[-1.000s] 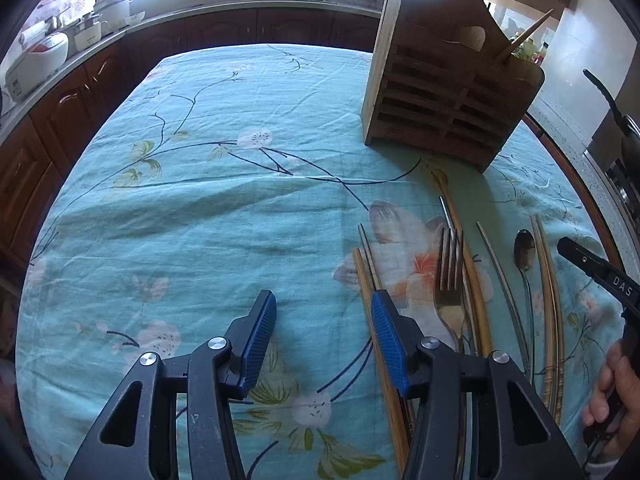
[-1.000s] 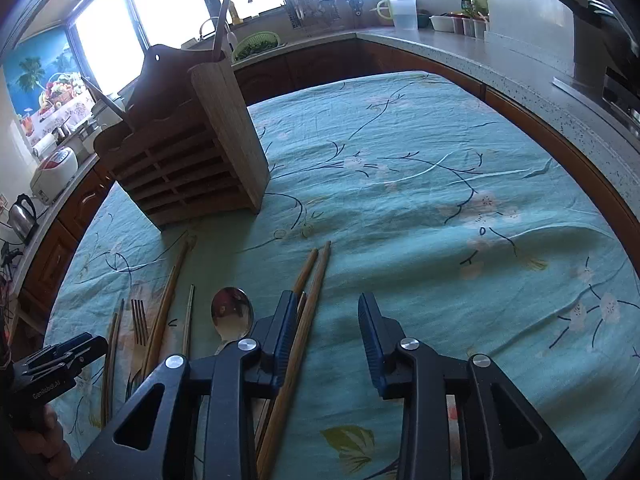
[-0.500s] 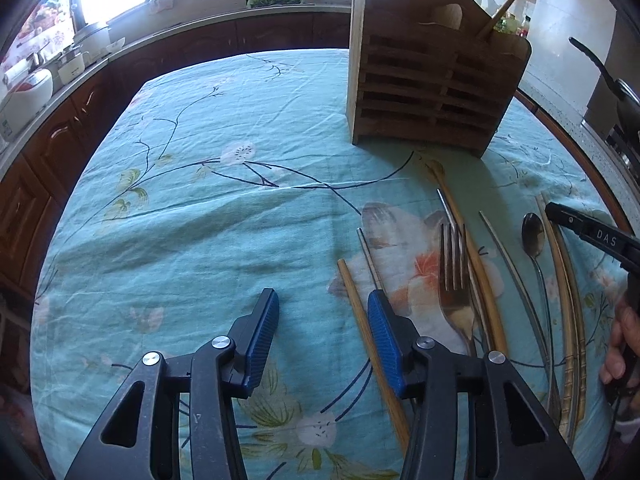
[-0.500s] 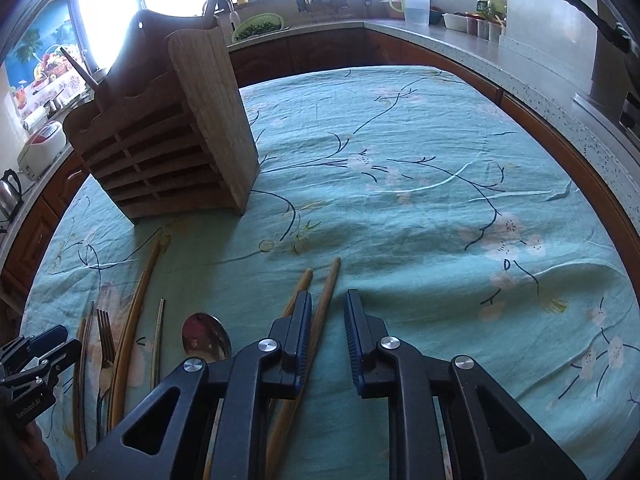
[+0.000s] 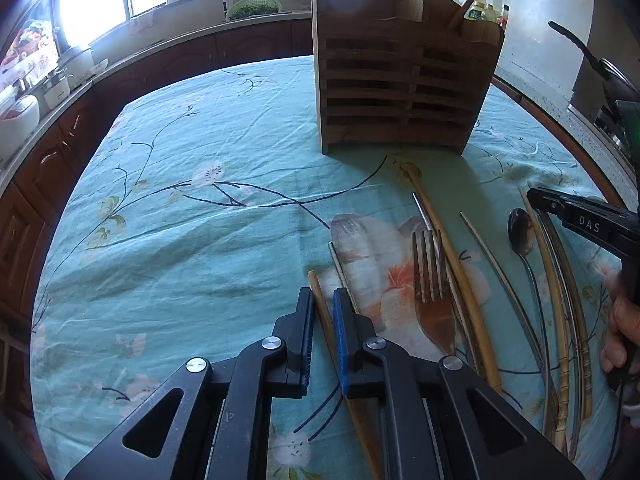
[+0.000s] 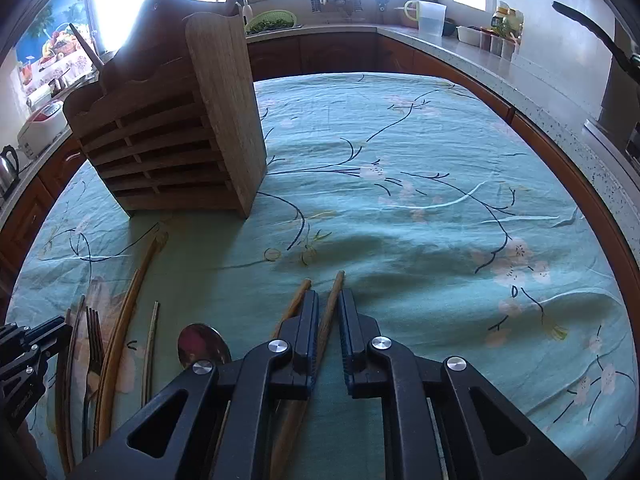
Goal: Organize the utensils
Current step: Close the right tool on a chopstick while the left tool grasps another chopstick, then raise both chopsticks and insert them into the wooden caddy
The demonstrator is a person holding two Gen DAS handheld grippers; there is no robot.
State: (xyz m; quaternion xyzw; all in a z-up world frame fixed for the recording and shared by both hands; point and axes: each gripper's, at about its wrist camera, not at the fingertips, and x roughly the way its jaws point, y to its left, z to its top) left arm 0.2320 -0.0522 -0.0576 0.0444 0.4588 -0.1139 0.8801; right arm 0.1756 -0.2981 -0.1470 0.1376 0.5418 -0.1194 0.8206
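Utensils lie in a row on the teal floral tablecloth in front of a wooden utensil holder (image 5: 404,84). My left gripper (image 5: 322,300) is shut on a wooden chopstick (image 5: 316,284) lying on the cloth. Beside it lie a metal chopstick (image 5: 338,260), a fork (image 5: 430,280), a long wooden utensil (image 5: 444,248) and a spoon (image 5: 520,232). My right gripper (image 6: 329,306) is shut on one wooden chopstick (image 6: 335,286); its twin (image 6: 298,294) lies just left of the jaws. The holder (image 6: 172,140), spoon (image 6: 202,346) and fork (image 6: 94,332) show at the left.
The right gripper's tip (image 5: 576,212) enters the left wrist view at the right; the left gripper (image 6: 28,344) shows at the right view's left edge. Kitchen counters (image 6: 520,80) ring the table. A pan handle (image 5: 576,44) juts over the right side.
Both grippers have closed from open onto wooden chopsticks. Both moved forward, closer to the holder.
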